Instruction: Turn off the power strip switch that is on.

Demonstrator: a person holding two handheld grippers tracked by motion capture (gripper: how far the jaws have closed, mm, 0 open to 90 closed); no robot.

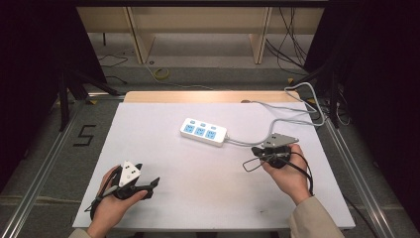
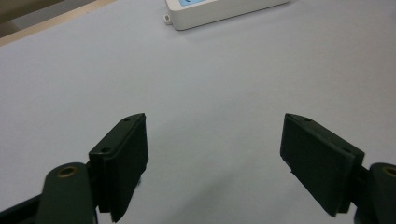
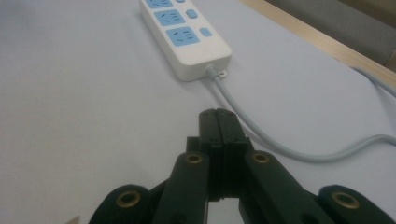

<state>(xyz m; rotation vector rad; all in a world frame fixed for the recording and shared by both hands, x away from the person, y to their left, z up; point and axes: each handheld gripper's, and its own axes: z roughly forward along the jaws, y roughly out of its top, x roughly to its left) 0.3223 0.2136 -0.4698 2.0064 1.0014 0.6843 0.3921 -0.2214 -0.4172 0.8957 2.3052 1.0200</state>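
Note:
A white power strip (image 1: 203,132) with blue sockets lies near the middle of the white table (image 1: 198,198), its grey cord (image 1: 277,121) running off to the right and back. In the right gripper view the power strip (image 3: 187,35) lies just ahead, and its cord (image 3: 261,135) passes right of the jaws. My right gripper (image 3: 217,116) is shut with nothing between its pads; it hovers right of the strip's cord end (image 1: 255,150). My left gripper (image 1: 154,184) rests low at the front left, open and empty (image 2: 212,154), with the strip's corner (image 2: 224,11) far ahead.
A pale wooden strip (image 1: 208,96) borders the table's far edge. Cables (image 1: 317,106) hang off the back right corner. Metal rails (image 1: 39,173) flank the table on the floor, and a shelf frame (image 1: 198,29) stands behind.

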